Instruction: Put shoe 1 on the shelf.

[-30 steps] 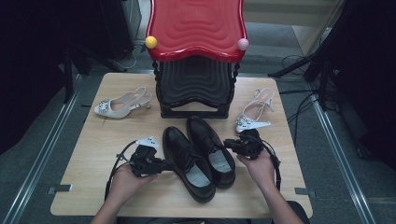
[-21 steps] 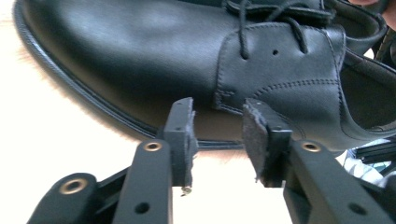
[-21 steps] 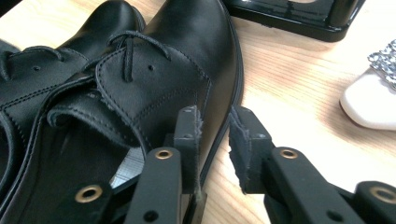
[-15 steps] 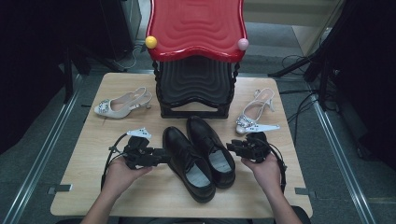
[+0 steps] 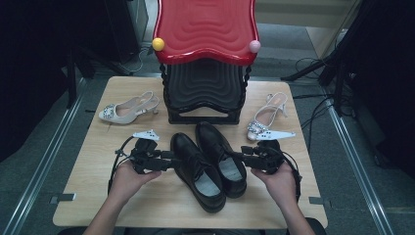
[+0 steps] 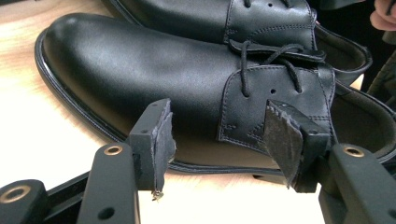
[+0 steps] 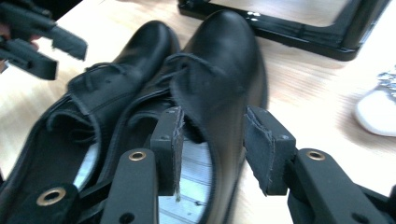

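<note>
Black lace-up shoes, a pair, side by side on the desk (image 5: 98, 196), toes toward the stool. Left shoe (image 5: 195, 169) sits just past the left gripper (image 5: 166, 160) fingers; right shoe (image 5: 222, 156) has its outer collar between the right gripper (image 5: 247, 157) fingers.

Hidden or unclear:
- Left gripper view: heel of the left shoe is cut off at the frame's right edge, and the second shoe is cropped at the top.
- Right gripper view: blurred. Both heels run out of the bottom, and the insole is only partly visible between the fingers.
- High view: dim. The fingertips of both grippers merge with the black leather, so contact is hard to read there.

Writing: no brand or label is legible on the shoes or insoles.

Fingers:
- Left: jaws have just been opening and now stand wide. Pads (image 6: 161, 140) are clear of the shoe's side, nothing gripped.
- Right: jaws have also just been opening. They straddle the collar of the right shoe, one pad inside and one (image 7: 259, 149) outside, with a gap at the outer pad. The inner pad is too blurred to tell.

Hands: both forearms come in from the near edge, each hand wrapped around its gripper body, fingers aimed inward at the pair and roughly level with the desk.

Beyond the fingers: red-topped stool (image 5: 205, 29), and a pale slingback heel either side, one left (image 5: 128, 108) and one right (image 5: 264, 120).
</note>
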Demonstrator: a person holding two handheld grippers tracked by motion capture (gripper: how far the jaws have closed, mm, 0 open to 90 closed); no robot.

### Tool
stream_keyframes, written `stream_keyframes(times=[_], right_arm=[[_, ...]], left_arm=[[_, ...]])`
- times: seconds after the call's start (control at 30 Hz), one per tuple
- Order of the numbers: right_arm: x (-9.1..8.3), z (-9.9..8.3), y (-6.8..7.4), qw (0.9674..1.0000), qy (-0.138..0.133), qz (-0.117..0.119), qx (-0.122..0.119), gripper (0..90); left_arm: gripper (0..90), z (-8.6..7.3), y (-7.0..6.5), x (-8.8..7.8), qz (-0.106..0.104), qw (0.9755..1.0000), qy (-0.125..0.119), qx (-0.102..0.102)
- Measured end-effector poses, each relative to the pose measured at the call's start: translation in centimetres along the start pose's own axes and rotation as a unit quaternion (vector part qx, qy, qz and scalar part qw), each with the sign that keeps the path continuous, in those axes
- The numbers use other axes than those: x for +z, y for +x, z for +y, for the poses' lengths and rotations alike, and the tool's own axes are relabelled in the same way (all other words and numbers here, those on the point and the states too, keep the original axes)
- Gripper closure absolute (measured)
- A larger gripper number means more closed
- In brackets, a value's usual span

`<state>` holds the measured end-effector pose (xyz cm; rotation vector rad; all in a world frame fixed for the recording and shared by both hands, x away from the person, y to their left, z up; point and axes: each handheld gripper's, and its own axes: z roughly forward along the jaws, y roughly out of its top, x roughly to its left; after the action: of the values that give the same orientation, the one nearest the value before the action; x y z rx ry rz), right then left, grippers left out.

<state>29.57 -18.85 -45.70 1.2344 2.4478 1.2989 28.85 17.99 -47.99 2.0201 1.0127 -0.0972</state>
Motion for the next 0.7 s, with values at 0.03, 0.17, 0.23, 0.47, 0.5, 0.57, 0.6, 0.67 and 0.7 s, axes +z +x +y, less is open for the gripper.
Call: stream_keyframes(times=[0.03, 0.17, 0.23, 0.47, 0.5, 0.57, 0.6, 0.67, 0.7], right_arm=[[0.0, 0.0, 0.5, 1.0, 0.005, 0.004, 0.0, 59.0], [0.1, 0.0, 1.4, 0.9998, 0.005, 0.015, -0.007, 59.1], [0.1, -0.1, 1.6, 0.9998, 0.006, 0.017, -0.01, 59.1], [0.5, -0.3, 3.2, 0.9991, 0.016, 0.035, -0.016, 59.2], [0.5, -0.4, 3.4, 0.999, 0.018, 0.036, -0.017, 59.1], [0.7, -0.5, 3.8, 0.9988, 0.021, 0.039, -0.02, 59.1], [0.8, -0.5, 4.0, 0.9987, 0.024, 0.041, -0.02, 59.1], [1.0, -0.7, 4.3, 0.9984, 0.027, 0.044, -0.022, 59.1], [1.2, -0.8, 4.7, 0.9982, 0.031, 0.045, -0.025, 59.1]], left_arm=[[41.9, 0.1, 0.0, -0.1, 0.002, 1.0, 0.001, 0.002], [41.6, 0.5, -0.2, -0.4, 0.015, 0.9998, 0.0, 0.009], [41.5, 0.6, -0.2, -0.5, 0.016, 0.9998, 0.001, 0.012], [40.6, 1.2, -0.4, -0.8, 0.015, 0.9997, 0.001, 0.02], [40.5, 1.3, -0.4, -0.8, 0.014, 0.9997, 0.003, 0.021], [40.5, 1.4, -0.5, -0.8, 0.015, 0.9996, 0.003, 0.024], [40.5, 1.5, -0.5, -0.8, 0.017, 0.9995, 0.003, 0.026], [40.5, 1.7, -0.6, -0.8, 0.021, 0.9993, 0.005, 0.031], [40.5, 1.7, -0.7, -0.7, 0.023, 0.9992, 0.005, 0.033]])
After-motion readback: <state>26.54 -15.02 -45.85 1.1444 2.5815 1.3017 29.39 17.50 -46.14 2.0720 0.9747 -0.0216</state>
